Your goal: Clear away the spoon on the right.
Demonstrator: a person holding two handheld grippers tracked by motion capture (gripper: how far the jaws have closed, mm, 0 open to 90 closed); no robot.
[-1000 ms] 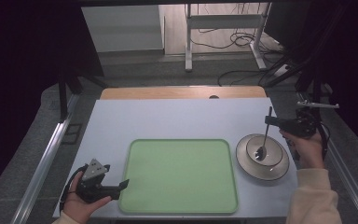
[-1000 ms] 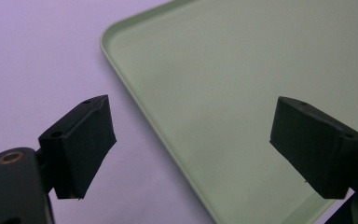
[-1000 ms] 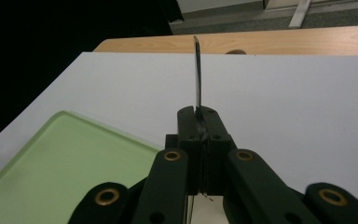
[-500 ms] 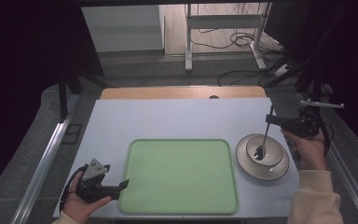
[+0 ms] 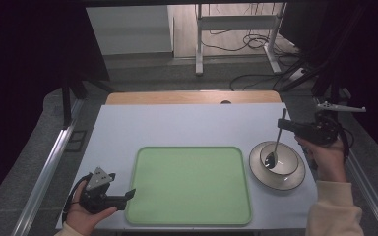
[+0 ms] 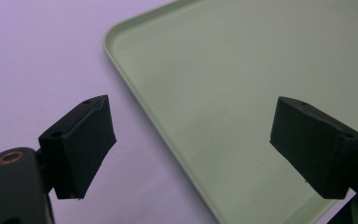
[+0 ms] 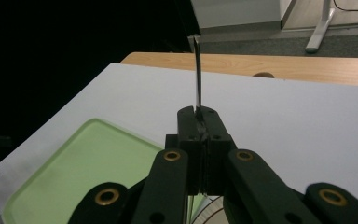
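We note the left gripper [image 5: 128, 195] at the near left corner of the table [image 5: 187, 125], held in the person's left hand [image 5: 81, 214]. Its jaws stand spread wide with nothing between them; in the left gripper view [image 6: 191, 140] they straddle the left rim of the green tray [image 6: 242, 93], one jaw over the pale tabletop [image 6: 37, 51], the other over the tray's bare floor. We cannot tell whether the jaws touch the tray.

The green tray [image 5: 192, 184] lies flat at the near middle of the table, its near edge close to the table's near edge.

Just right of the tray, near the table's right edge, sits a shallow plate [image 5: 258, 172] with a small bowl [image 5: 288, 160] on it. The spoon's [image 5: 276, 145] dark bowl end hangs inside the small bowl; whether it touches the bottom, we cannot tell. Its handle rises steeply, tilted slightly.

The right gripper [image 5: 284, 124], in the person's right hand [image 5: 327, 157], is pressed together on the upper part of the spoon handle. In the right gripper view the jaws [image 7: 199, 122] pinch the handle [image 7: 196, 74], whose tip sticks up above them.

Beyond, a wooden strip [image 5: 192, 97] runs along the table's far edge.
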